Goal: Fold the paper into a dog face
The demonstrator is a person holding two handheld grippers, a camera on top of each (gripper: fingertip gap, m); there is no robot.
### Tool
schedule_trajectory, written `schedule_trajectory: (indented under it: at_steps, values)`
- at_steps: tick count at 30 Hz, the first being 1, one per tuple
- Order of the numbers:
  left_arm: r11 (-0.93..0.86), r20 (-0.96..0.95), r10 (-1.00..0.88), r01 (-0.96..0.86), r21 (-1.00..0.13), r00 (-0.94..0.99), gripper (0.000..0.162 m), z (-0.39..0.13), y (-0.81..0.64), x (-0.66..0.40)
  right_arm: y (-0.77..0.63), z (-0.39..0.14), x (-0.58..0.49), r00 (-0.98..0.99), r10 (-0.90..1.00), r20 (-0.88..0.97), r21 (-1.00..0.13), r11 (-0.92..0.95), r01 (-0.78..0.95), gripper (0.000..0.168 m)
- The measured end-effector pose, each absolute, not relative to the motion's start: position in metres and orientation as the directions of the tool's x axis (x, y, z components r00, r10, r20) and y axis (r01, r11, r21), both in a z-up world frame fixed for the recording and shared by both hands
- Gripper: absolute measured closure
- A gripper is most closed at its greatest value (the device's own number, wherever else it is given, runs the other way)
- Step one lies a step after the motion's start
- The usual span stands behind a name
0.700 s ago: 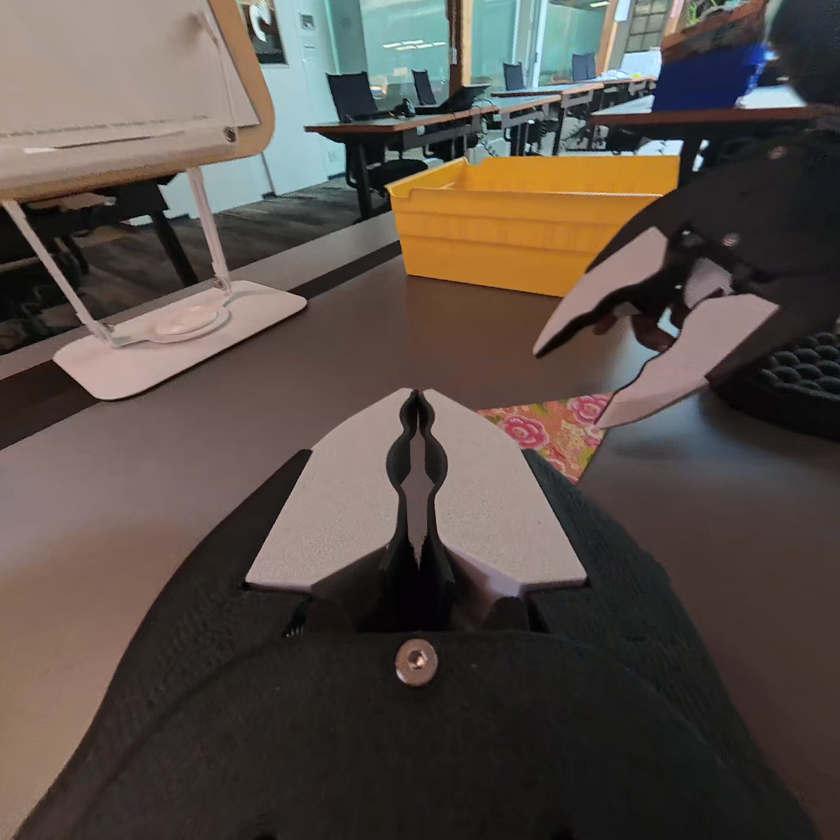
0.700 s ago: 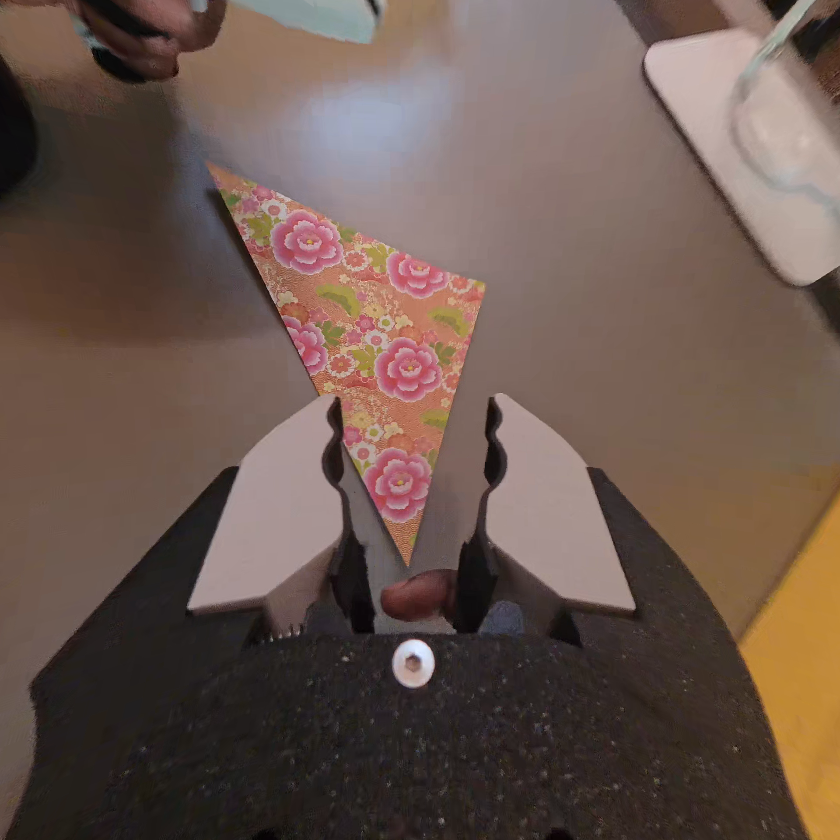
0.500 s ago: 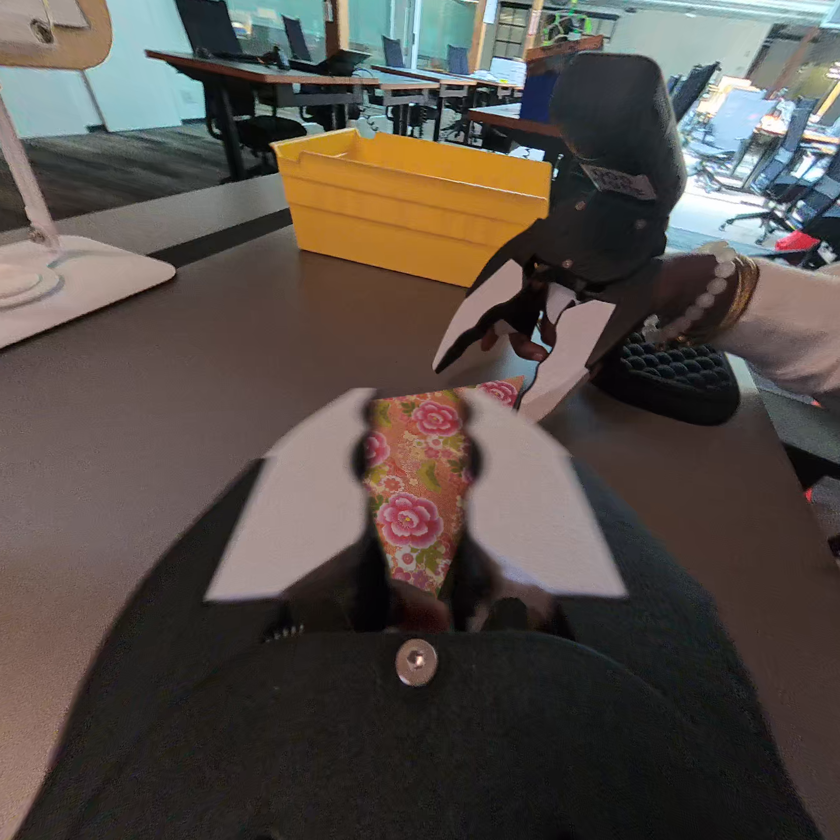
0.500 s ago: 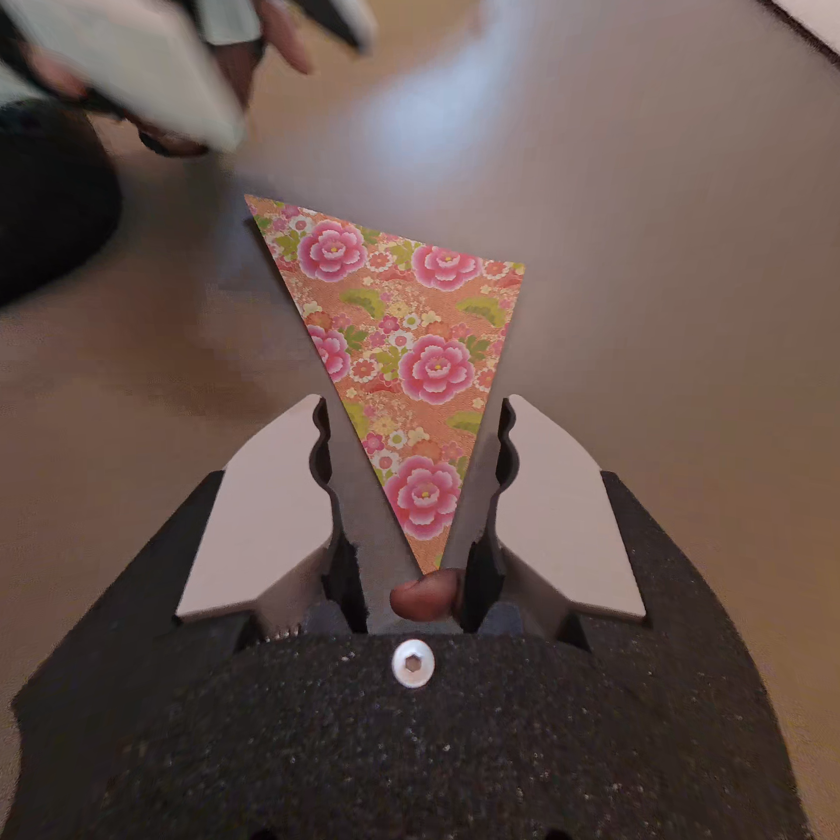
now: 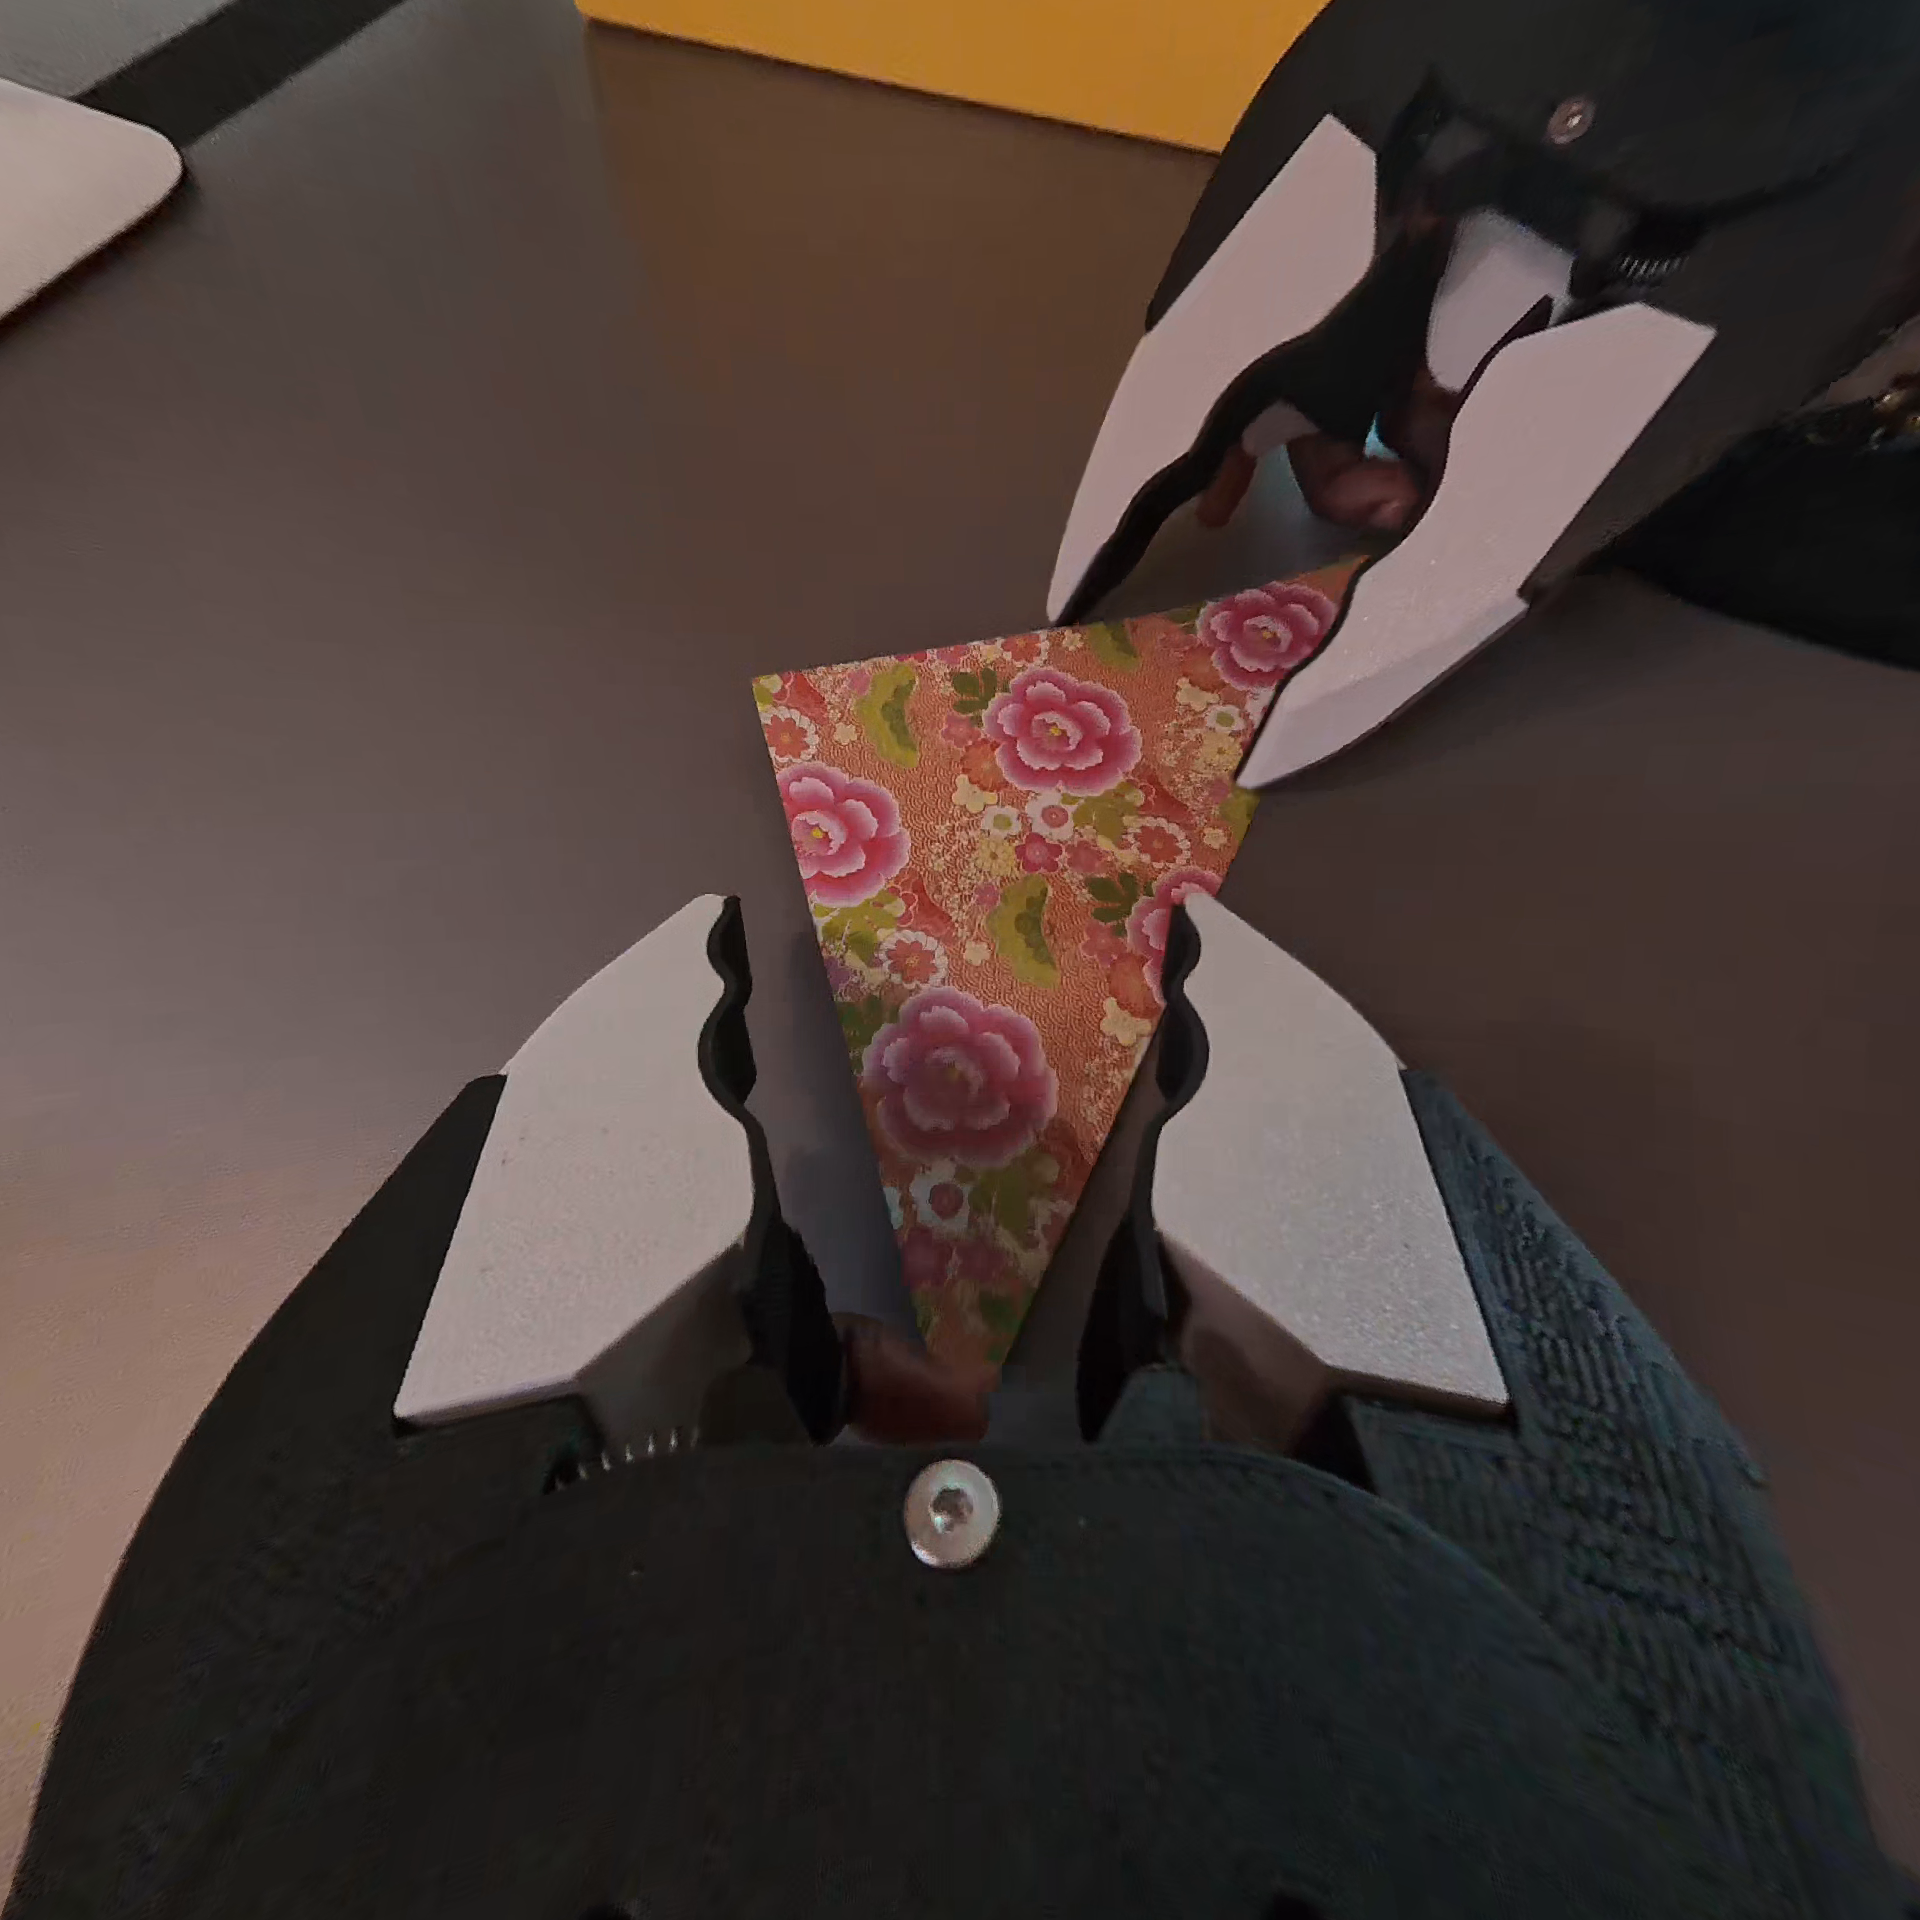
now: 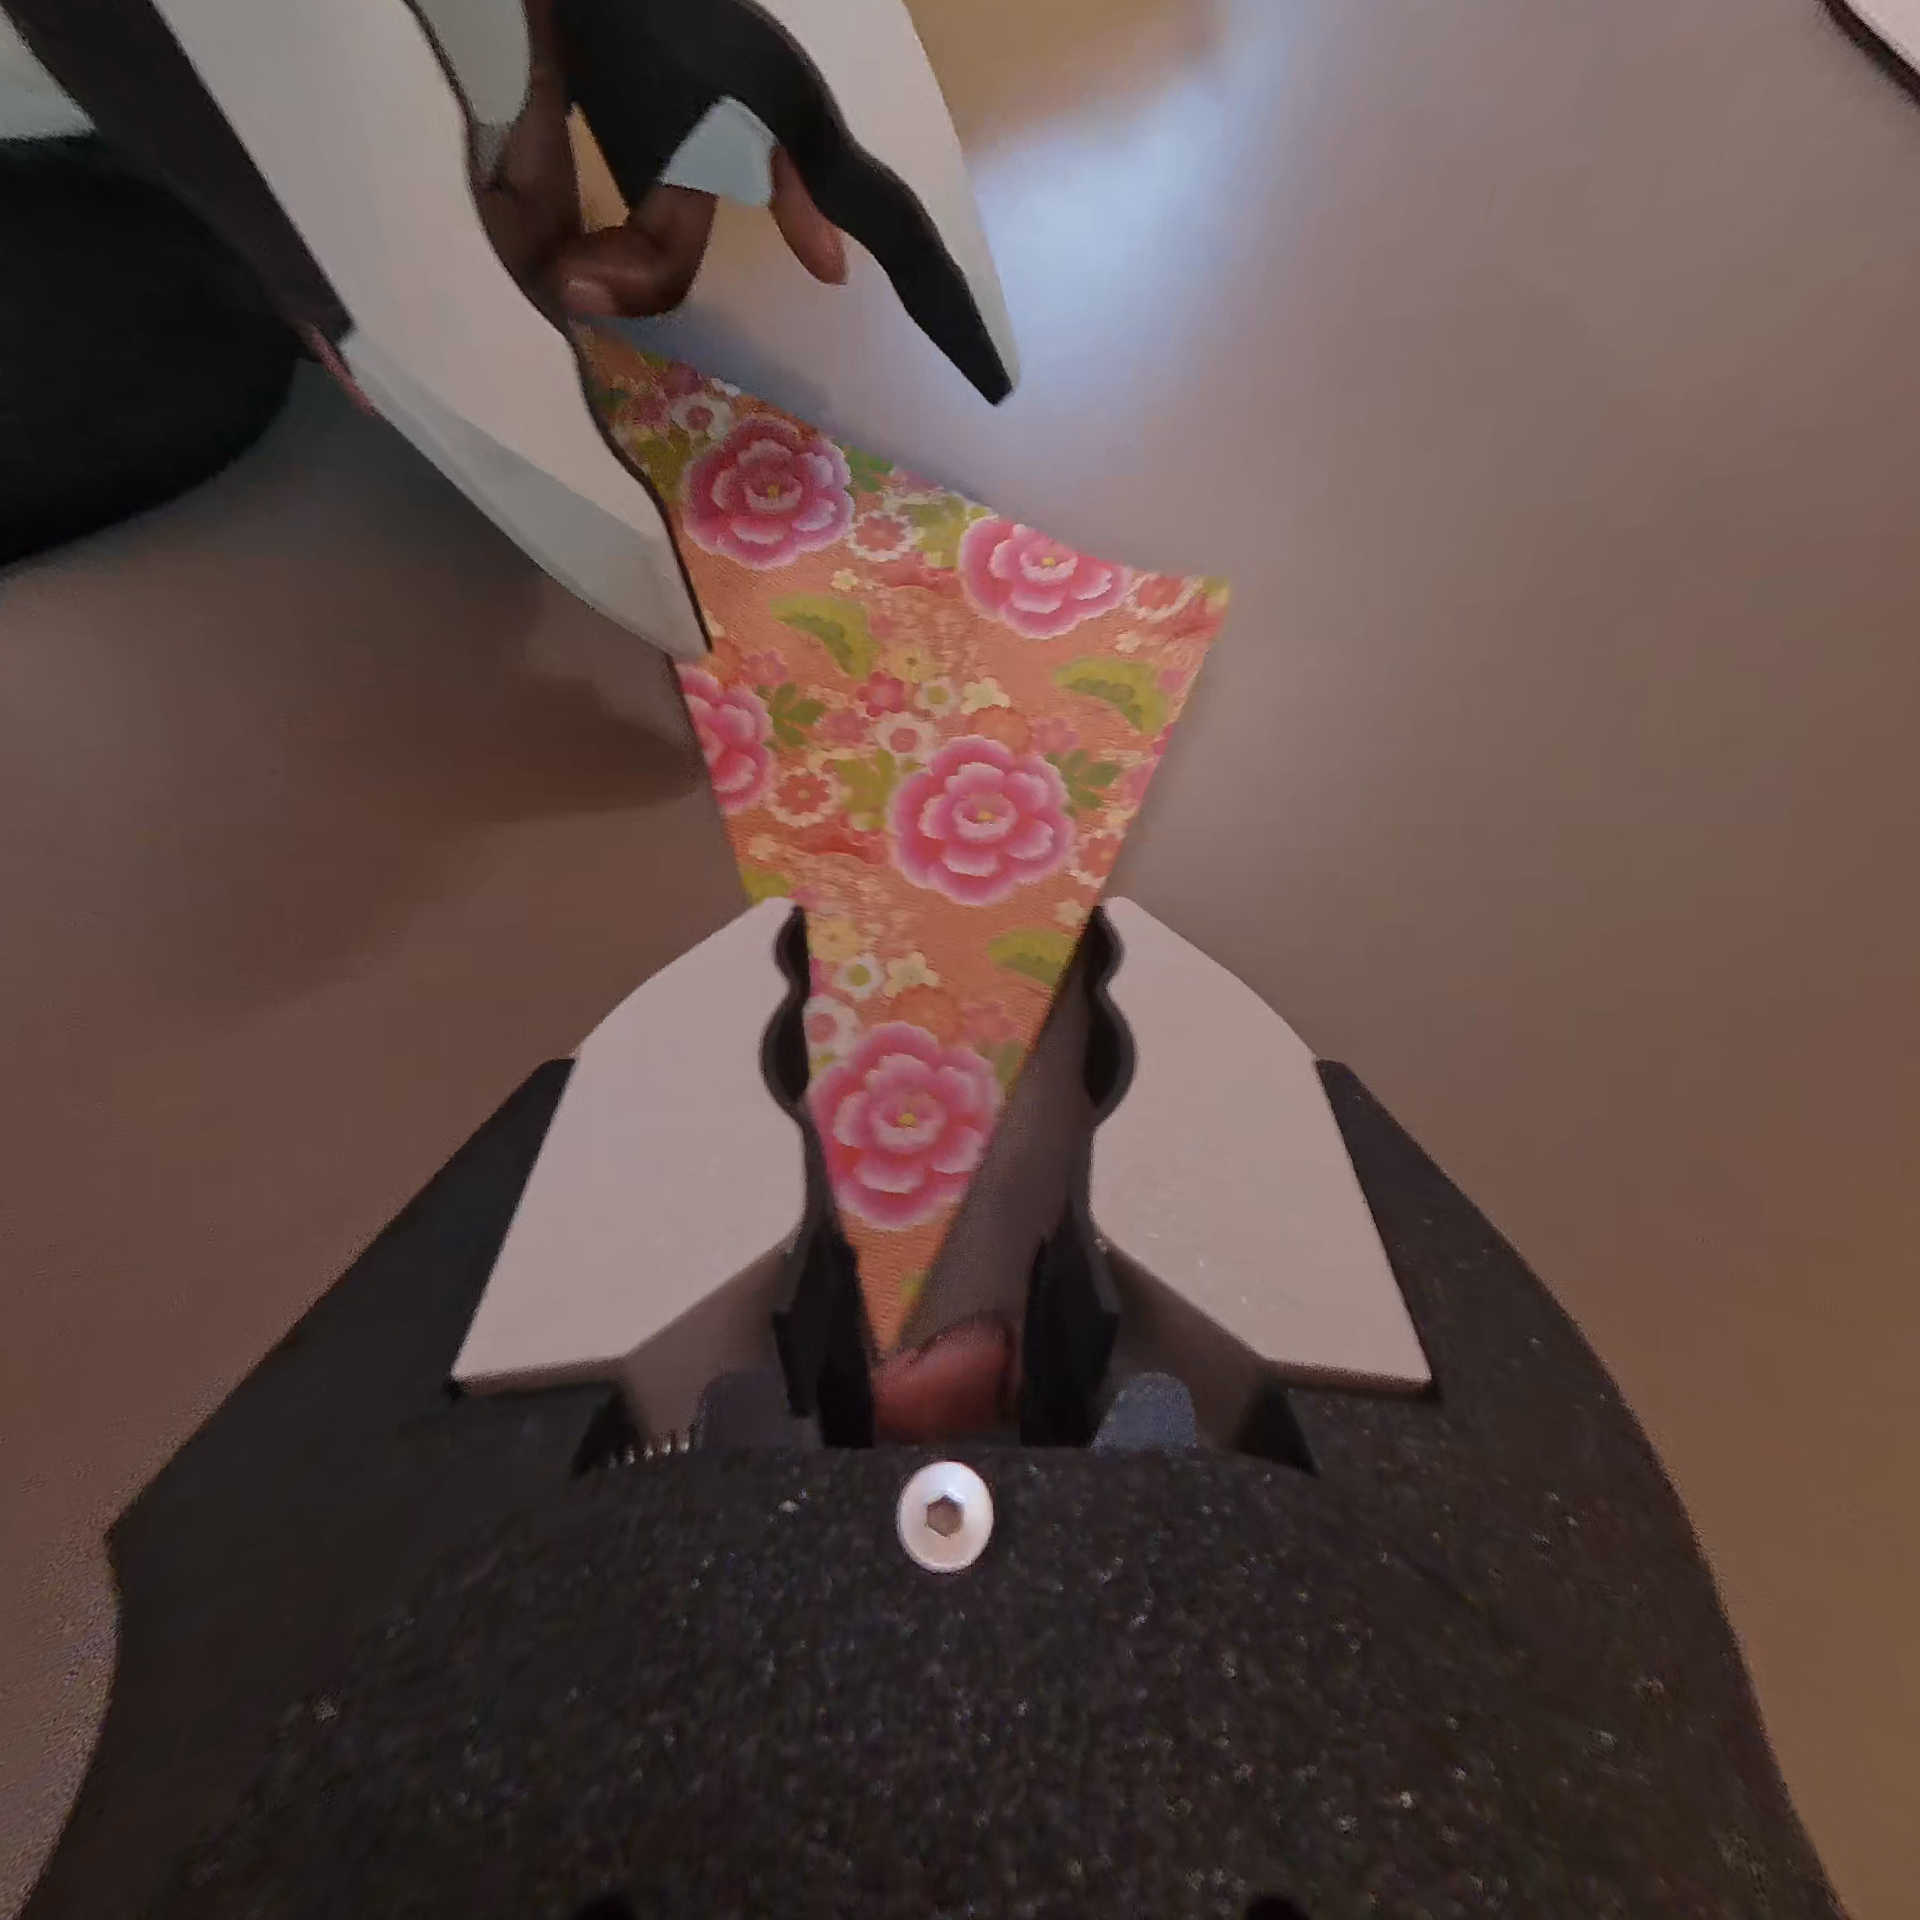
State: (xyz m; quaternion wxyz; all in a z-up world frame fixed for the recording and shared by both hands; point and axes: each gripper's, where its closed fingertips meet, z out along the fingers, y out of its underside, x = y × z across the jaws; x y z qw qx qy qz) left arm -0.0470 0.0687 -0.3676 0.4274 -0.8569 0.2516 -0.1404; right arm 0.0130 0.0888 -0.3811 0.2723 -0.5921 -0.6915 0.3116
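Observation:
The paper [image 5: 997,831] is a flower-patterned orange and pink triangle lying flat on the dark table [image 5: 416,520]. My left gripper [image 5: 956,914] is open, its jaws on either side of the near sharp corner of the paper. My right gripper [image 5: 1153,696] is open over the far corner, one fingertip over the paper's edge. In the right wrist view the paper [image 6: 935,748] runs between the open jaws of my right gripper [image 6: 945,914], and my left gripper [image 6: 842,520] stands open over the opposite corner. A fingertip of the person shows behind each pair of jaws.
A yellow bin [image 5: 935,52] stands at the far edge of the table. A white stand base [image 5: 62,208] lies at the far left. A black padded object [image 5: 1766,603] sits behind my right gripper; it also shows in the right wrist view [image 6: 104,364].
My left gripper has opened, tilted down and moved in over the paper's near corner. My right gripper has moved forward along the paper, so the two now face each other closely.

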Motion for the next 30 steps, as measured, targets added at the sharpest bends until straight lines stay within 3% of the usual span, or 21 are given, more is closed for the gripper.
schedule_trajectory:
  at_steps: [2,9,12,15,20,23,27,30]
  values:
    - [-0.521,0.018,-0.558,-0.333,-0.786,0.830,0.088,-0.372,0.068,-0.046,0.085,-0.381,0.013,-0.171,0.985,0.005,-0.759,0.115,0.640,0.134]
    - [-0.544,-0.007,-0.589,-0.403,-0.737,0.808,0.101,-0.383,0.062,-0.043,0.086,-0.369,0.009,-0.168,0.986,-0.002,-0.809,0.097,0.580,0.154]
    - [-0.538,-0.007,-0.592,-0.402,-0.740,0.806,0.121,-0.382,0.061,-0.043,0.086,-0.361,0.008,-0.168,0.986,-0.019,-0.837,0.076,0.543,0.161]
    - [-0.524,-0.014,-0.600,-0.406,-0.749,0.800,0.140,-0.381,0.060,-0.042,0.087,-0.359,0.009,-0.162,0.986,-0.037,-0.837,0.058,0.544,0.159]
    - [-0.510,-0.010,-0.592,-0.385,-0.769,0.806,0.147,-0.376,0.061,-0.043,0.087,-0.364,0.010,-0.155,0.987,-0.037,-0.811,0.061,0.581,0.149]
    - [-0.505,-0.004,-0.589,-0.372,-0.779,0.808,0.150,-0.374,0.061,-0.043,0.090,-0.366,0.008,-0.125,0.991,-0.051,-0.796,0.035,0.604,0.131]
    - [-0.500,-0.020,-0.580,-0.375,-0.780,0.815,0.149,-0.374,0.063,-0.046,0.090,-0.369,0.008,-0.125,0.992,-0.029,-0.765,0.059,0.642,0.122]
    - [-0.504,-0.037,-0.554,-0.370,-0.780,0.831,0.133,-0.374,0.065,-0.051,0.087,-0.368,0.008,-0.138,0.990,-0.014,-0.756,0.080,0.650,0.120]
